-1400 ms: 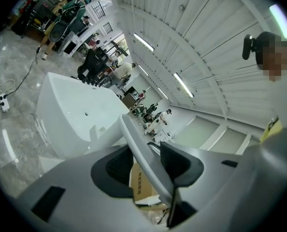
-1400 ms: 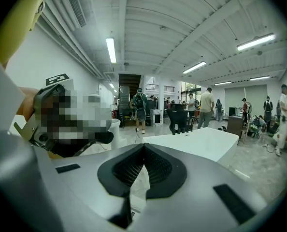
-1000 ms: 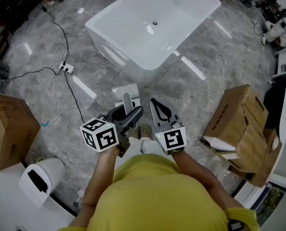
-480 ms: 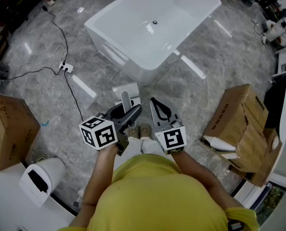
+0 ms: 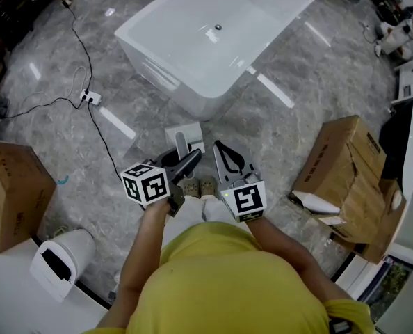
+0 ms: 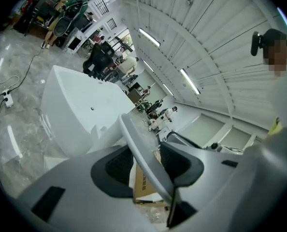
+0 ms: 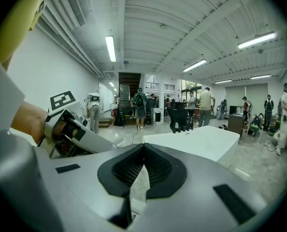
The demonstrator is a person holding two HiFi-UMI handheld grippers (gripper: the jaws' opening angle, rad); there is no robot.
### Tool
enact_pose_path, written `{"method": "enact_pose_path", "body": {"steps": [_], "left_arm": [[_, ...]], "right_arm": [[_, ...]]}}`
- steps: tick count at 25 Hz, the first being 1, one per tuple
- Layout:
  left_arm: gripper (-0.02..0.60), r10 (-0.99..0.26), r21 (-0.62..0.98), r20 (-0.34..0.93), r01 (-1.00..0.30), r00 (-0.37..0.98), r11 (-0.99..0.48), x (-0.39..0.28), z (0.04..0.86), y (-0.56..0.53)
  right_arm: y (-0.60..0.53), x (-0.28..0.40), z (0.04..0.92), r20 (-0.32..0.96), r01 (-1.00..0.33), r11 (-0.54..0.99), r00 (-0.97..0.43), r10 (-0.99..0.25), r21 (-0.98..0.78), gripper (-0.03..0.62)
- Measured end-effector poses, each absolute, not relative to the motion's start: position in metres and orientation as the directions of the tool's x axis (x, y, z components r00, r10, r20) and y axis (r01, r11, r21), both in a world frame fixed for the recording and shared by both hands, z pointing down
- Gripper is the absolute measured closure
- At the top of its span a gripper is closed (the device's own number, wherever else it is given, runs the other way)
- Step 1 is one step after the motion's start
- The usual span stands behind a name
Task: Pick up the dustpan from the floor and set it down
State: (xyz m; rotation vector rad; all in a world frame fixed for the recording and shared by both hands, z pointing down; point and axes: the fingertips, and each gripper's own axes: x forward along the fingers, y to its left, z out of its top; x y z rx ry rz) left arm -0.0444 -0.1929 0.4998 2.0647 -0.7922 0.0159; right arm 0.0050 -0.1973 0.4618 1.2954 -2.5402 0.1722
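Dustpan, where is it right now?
In the head view, the dustpan is left of centre, its handle clamped in the left tool, between the person's shoes and the white bathtub.

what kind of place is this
Probably a bathroom-fixture showroom or warehouse: a freestanding white bathtub on a polished stone floor, cardboard boxes around it, strip lights overhead.

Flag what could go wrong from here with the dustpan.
1. The left gripper clamps the dustpan only by its thin handle, so the pan could swing or slip.
2. The bathtub stands just ahead of the pan; setting it down further forward may knock the tub.
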Motion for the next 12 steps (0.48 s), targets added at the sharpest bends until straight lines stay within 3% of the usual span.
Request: {"method": "enact_pose_path", "body": {"steps": [12], "left_arm": [[0.41,-0.461,0.744,0.362,-0.549,0.81,-0.38,-0.028,0.572,-0.202]], "right_arm": [[-0.198,0.008,0.473,0.344,-0.814,0.58,-0.537,-0.77,0.027,0.583]]}}
